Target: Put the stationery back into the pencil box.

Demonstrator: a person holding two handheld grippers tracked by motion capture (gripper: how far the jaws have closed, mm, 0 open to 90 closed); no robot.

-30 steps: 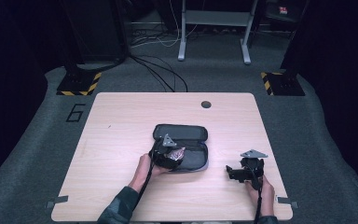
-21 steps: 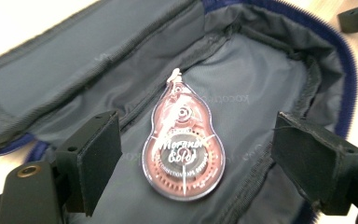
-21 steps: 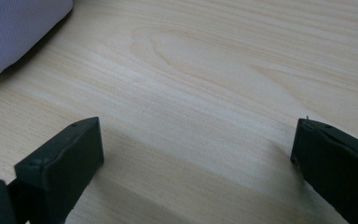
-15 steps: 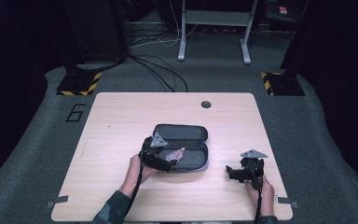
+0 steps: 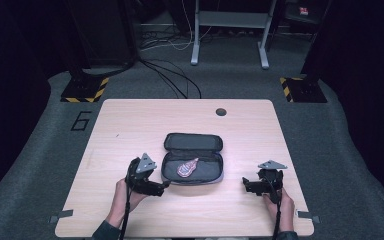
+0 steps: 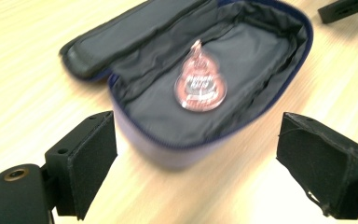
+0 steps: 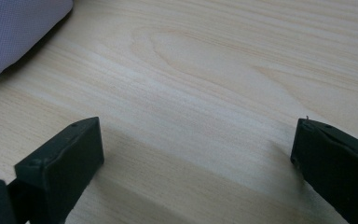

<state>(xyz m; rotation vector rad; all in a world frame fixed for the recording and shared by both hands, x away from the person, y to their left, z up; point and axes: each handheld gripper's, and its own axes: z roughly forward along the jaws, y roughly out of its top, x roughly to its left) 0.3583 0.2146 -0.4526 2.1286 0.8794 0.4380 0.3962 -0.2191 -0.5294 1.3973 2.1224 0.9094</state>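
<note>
The small reddish packet (image 5: 187, 167) lies flat on the dark lining of the open zip case (image 5: 172, 172), which sits at the centre of the high view on the wooden table (image 5: 130, 125), lid folded back toward the top of the frame. A second ago the left claw (image 5: 163, 186) stood over the case with the packet at its tips; now it has drawn off to the lower left and the packet rests in the case on its own, so the placing looks done and closing the lid is likely what remains. The left claw's jaws have just been opening and stand wide apart with nothing between them, just beside the case's near wall. The right claw (image 5: 245, 183), right of the case and apart from it, hovers in the same spot as before, jaws spread wide over bare wood, gripping nothing.
</note>
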